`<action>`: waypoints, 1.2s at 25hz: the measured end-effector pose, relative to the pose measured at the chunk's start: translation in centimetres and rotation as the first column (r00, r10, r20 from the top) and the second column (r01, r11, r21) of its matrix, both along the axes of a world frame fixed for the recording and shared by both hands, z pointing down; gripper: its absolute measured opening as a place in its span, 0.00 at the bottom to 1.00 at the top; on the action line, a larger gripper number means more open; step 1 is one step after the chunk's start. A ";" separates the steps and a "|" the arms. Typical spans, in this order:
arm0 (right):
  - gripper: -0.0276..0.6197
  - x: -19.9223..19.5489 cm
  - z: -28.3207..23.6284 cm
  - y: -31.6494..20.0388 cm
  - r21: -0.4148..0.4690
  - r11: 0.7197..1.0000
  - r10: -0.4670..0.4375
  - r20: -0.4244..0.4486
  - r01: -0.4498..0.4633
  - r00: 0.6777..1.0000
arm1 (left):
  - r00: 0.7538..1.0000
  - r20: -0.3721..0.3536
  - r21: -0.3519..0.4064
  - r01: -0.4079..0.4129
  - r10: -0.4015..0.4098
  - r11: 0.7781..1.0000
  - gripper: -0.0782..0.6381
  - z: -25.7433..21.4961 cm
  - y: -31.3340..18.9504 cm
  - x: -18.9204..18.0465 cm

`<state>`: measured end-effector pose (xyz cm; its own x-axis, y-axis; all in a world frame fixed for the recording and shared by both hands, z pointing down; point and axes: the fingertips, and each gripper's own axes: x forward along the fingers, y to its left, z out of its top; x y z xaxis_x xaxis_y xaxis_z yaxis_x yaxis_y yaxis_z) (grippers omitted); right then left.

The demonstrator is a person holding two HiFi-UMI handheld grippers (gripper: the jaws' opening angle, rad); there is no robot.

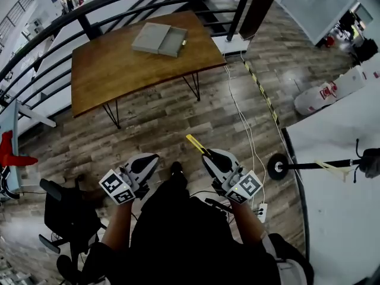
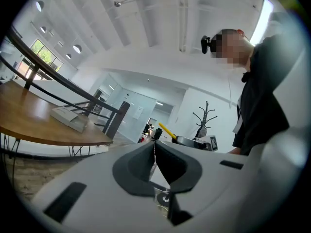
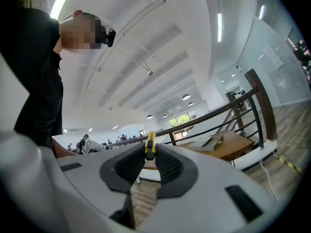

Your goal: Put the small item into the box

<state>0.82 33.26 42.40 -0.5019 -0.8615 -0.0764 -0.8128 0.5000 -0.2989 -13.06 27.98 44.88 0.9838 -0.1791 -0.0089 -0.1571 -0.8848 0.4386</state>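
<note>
Left gripper point(image 1: 153, 158): low at the person's waist, jaws pressed together, nothing between them. Right gripper point(image 1: 205, 154): beside it, jaws clamped on the small yellow item point(image 1: 195, 143), which juts past the tips. Box point(image 1: 159, 39): lying open on the far part of the wooden table point(image 1: 113, 82), well apart from both grippers. Judged progress: item is in hand; the carry to the table and the drop into the box are not yet done. Both forearms bent, tools pointing forward toward the table.

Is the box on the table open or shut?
Open: the box shows a hollow half, with its lid folded back flat.
</note>
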 end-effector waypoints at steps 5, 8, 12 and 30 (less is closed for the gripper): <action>0.15 3.4 -0.6 -6.1 -0.027 0.999 0.031 -0.033 -0.032 0.999 | 0.999 -0.027 -0.006 0.037 -0.037 0.999 0.13 0.4 -7.2 1.7; 0.15 4.8 -1.0 -9.5 -0.049 0.998 0.044 -0.049 -0.046 0.998 | 0.998 -0.050 -0.030 0.041 -0.043 0.999 0.13 0.9 -10.8 2.4; 0.15 5.7 -0.8 -13.0 -0.045 0.997 0.057 -0.141 -0.064 0.988 | 0.996 -0.075 -0.056 0.041 -0.045 0.998 0.13 1.7 -14.8 2.9; 0.15 18.5 -1.0 -27.7 -0.013 1.000 0.011 -0.198 -0.014 0.980 | 0.984 -0.072 -0.029 0.164 -0.165 0.986 0.13 -0.3 -29.9 12.4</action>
<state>19.33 5.56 41.41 -0.4953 -0.8680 0.0358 -0.8626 0.4865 -0.1387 -0.62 -1.91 44.54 0.9377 -0.3393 -0.0750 -0.2659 -0.8394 0.4740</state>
